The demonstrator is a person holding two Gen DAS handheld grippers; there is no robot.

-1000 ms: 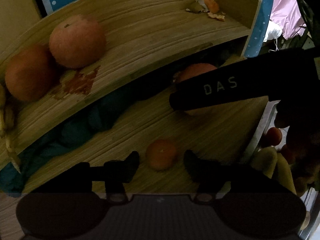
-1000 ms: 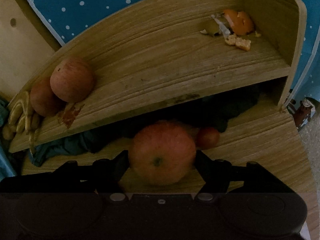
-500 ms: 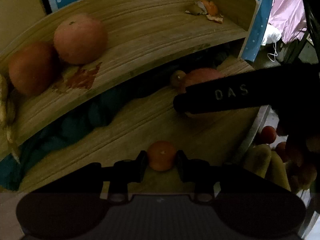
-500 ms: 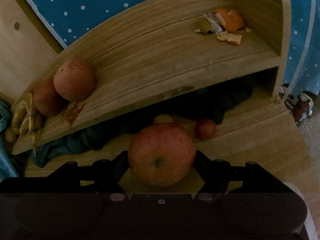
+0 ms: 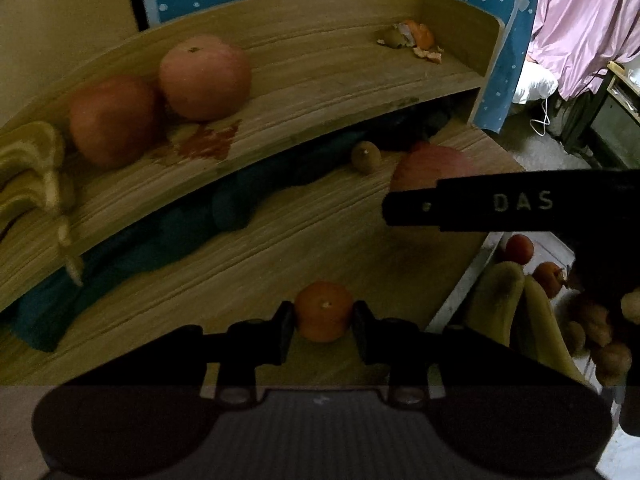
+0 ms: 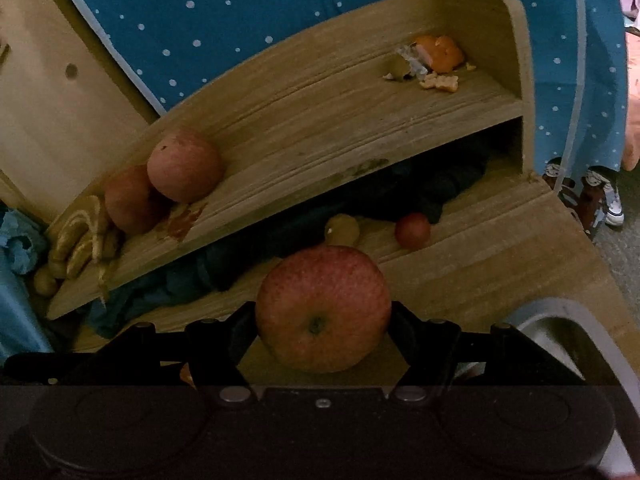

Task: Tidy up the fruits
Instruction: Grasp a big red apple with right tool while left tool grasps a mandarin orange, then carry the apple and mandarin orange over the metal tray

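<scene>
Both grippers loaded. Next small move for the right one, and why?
Probably carry the apple up to the upper shelf, beside the two apples already there. The right hand-held gripper grips it firmly, and like fruit sits grouped there.

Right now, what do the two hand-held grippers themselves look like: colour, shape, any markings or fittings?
Both are black. The left hand-held gripper has two short blocky fingers on jointed links, two round silver fasteners and a ribbed grey panel behind them. The right hand-held gripper has the same black linkage and silver fasteners. Seen from the left wrist view, its long flat side bears pale letters "DAS". No cables or sleeves show.
</scene>
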